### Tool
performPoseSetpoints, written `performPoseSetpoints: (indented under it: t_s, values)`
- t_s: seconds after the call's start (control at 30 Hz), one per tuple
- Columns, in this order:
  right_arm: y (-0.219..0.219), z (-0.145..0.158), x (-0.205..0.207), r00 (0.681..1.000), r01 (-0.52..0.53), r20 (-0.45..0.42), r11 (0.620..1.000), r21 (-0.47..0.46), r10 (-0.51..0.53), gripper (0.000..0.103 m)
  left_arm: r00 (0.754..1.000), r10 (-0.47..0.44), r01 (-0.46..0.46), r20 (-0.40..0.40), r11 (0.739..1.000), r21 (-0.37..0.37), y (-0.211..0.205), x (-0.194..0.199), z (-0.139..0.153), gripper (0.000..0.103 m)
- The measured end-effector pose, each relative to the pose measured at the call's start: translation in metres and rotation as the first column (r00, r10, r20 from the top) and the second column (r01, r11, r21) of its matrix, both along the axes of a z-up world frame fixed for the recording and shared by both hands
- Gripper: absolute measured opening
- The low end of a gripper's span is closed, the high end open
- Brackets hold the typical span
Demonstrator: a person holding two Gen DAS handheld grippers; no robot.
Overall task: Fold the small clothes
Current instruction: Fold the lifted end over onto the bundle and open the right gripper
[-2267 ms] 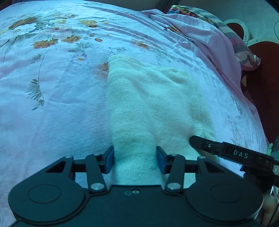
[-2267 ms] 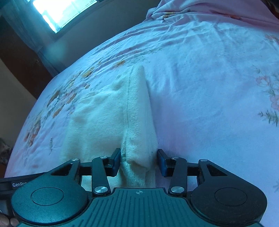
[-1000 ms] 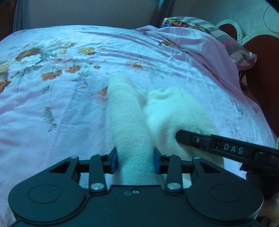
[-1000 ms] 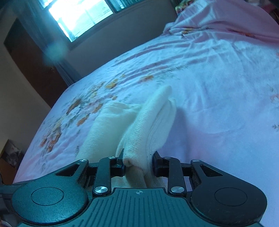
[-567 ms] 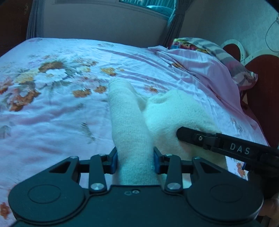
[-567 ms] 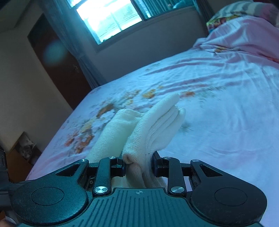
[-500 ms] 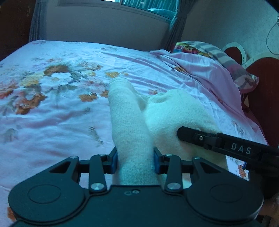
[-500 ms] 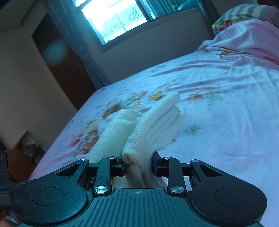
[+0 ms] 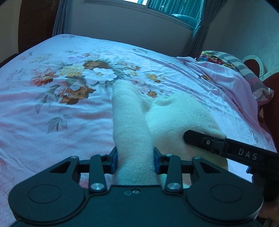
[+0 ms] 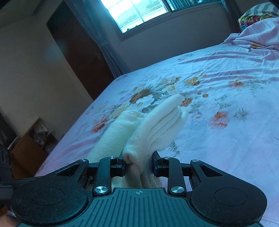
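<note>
A cream knitted garment point(image 9: 132, 125) hangs lifted above the floral bed, folded into thick layers. My left gripper point(image 9: 135, 161) is shut on its left end, blue pads pressing the cloth from both sides. My right gripper point(image 10: 138, 164) is shut on the other end of the same garment point(image 10: 157, 125), whose stacked folds jut forward over the bed. In the left wrist view a finger of the right gripper point(image 9: 218, 145) lies against the garment's right bulge. The cloth's underside is hidden.
The bed sheet point(image 9: 52, 108) is pink with flower prints. Rumpled pink bedding and a striped pillow point(image 9: 232, 69) lie at the head, by a dark red headboard point(image 9: 272, 87). A window point(image 10: 139, 12), a dark door point(image 10: 80, 48) and a low wooden cabinet point(image 10: 33, 145) stand beyond the bed.
Both grippers closed on the garment's ends, lifted it off the sheet and carried it across the bed. The views tilted up, so the window and walls now show.
</note>
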State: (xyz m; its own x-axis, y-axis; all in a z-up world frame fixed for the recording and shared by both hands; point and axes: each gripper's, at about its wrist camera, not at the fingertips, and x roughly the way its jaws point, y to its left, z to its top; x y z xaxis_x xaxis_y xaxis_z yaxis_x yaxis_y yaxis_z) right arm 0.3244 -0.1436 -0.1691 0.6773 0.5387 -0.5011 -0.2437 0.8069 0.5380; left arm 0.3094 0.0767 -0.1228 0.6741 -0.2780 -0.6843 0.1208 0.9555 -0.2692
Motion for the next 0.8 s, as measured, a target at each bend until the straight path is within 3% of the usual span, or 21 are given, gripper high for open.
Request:
performPoseSetpoints:
  t_s: [0.23,0.3,0.33,0.43,0.67,0.77,0.8]
  values:
    - [0.006,-0.04,-0.002,0.998,0.029,-0.056,0.996,-0.083,-0.033,0.028,0.996,0.01,-0.012,-0.083,1.0,-0.015,0.018,0.001,-0.049,0.037]
    - [0.004,-0.063,-0.003,0.991,0.042,-0.124,0.992,-0.12,-0.057,0.028,0.99,0.016,-0.019,-0.14,1.0,-0.023,0.022,0.001,-0.07,0.042]
    - [0.003,-0.073,-0.002,0.986,0.039,-0.158,0.991,-0.131,-0.06,0.028,0.991,0.02,-0.024,-0.131,0.999,-0.027,0.025,-0.002,-0.075,0.045]
    - [-0.007,-0.087,-0.003,0.978,0.056,-0.196,0.994,-0.095,-0.074,0.035,0.989,0.028,-0.034,-0.143,0.999,-0.033,0.027,-0.002,-0.072,0.046]
    - [-0.023,-0.074,-0.019,0.968,0.033,-0.248,0.999,-0.015,-0.035,0.039,0.989,0.014,-0.018,-0.148,1.0,-0.024,0.035,-0.023,-0.054,0.045]
    - [-0.029,-0.08,-0.037,0.957,0.027,-0.29,1.0,0.006,-0.025,0.048,0.987,0.005,-0.008,-0.159,1.0,-0.017,0.033,-0.036,-0.056,0.045]
    - [-0.029,-0.082,-0.043,0.953,0.027,-0.302,0.999,0.017,-0.021,0.055,0.987,0.004,-0.006,-0.159,1.0,-0.007,0.032,-0.039,-0.058,0.046]
